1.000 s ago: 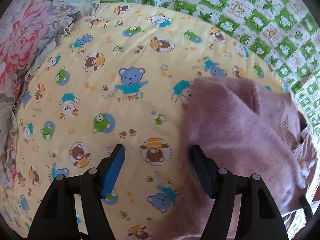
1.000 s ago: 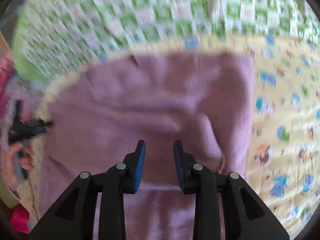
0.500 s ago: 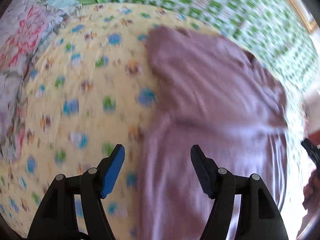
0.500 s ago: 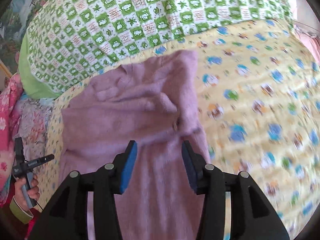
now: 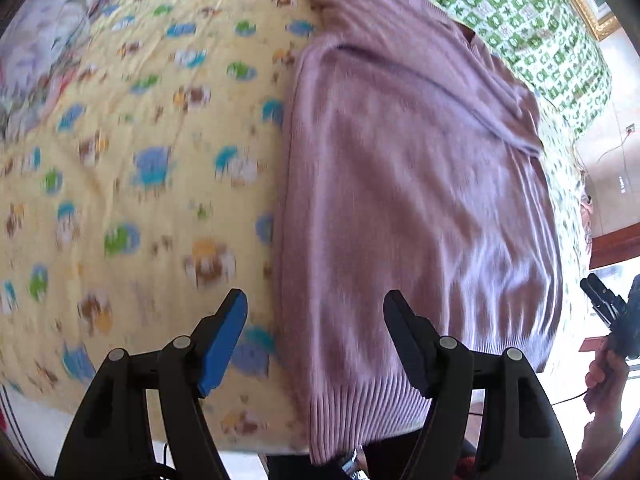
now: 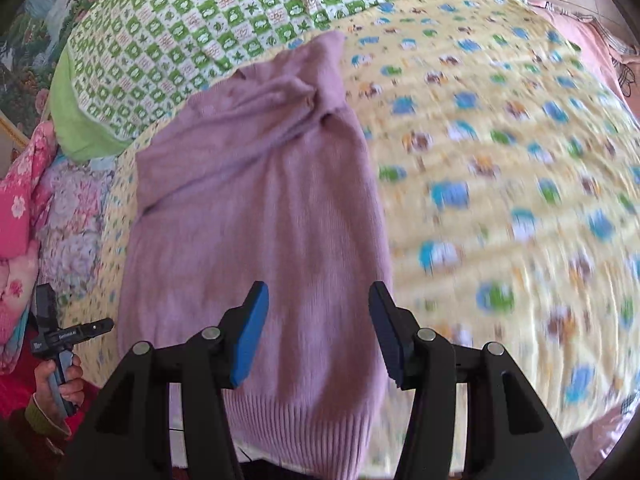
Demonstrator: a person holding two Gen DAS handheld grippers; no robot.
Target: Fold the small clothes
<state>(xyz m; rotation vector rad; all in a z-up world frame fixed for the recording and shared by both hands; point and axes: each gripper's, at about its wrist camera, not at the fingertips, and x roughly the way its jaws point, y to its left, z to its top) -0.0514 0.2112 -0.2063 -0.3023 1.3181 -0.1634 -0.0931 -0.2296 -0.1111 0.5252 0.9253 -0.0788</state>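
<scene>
A mauve knitted sweater [image 5: 420,180] [image 6: 260,200] lies flat on the yellow bear-print quilt [image 5: 140,160] [image 6: 500,200]. Its sleeves are folded in near the collar, and its ribbed hem [image 5: 360,412] hangs over the near bed edge. My left gripper [image 5: 315,298] hovers open above the sweater's left side edge near the hem, one finger over the quilt and one over the knit. My right gripper [image 6: 318,288] stands open over the sweater's lower right part, above the hem. Neither holds anything.
A green-and-white checked blanket [image 6: 240,12] [image 5: 520,12] lies beyond the sweater's collar. Pink floral bedding [image 6: 24,200] is piled at one side. A hand [image 6: 60,384] with the other gripper shows at the left edge of the right wrist view. The bed's near edge runs just under both grippers.
Both grippers have drawn back from the collar end toward the near bed edge, so the hem now shows. The right jaws have widened. The left jaws look the same.
</scene>
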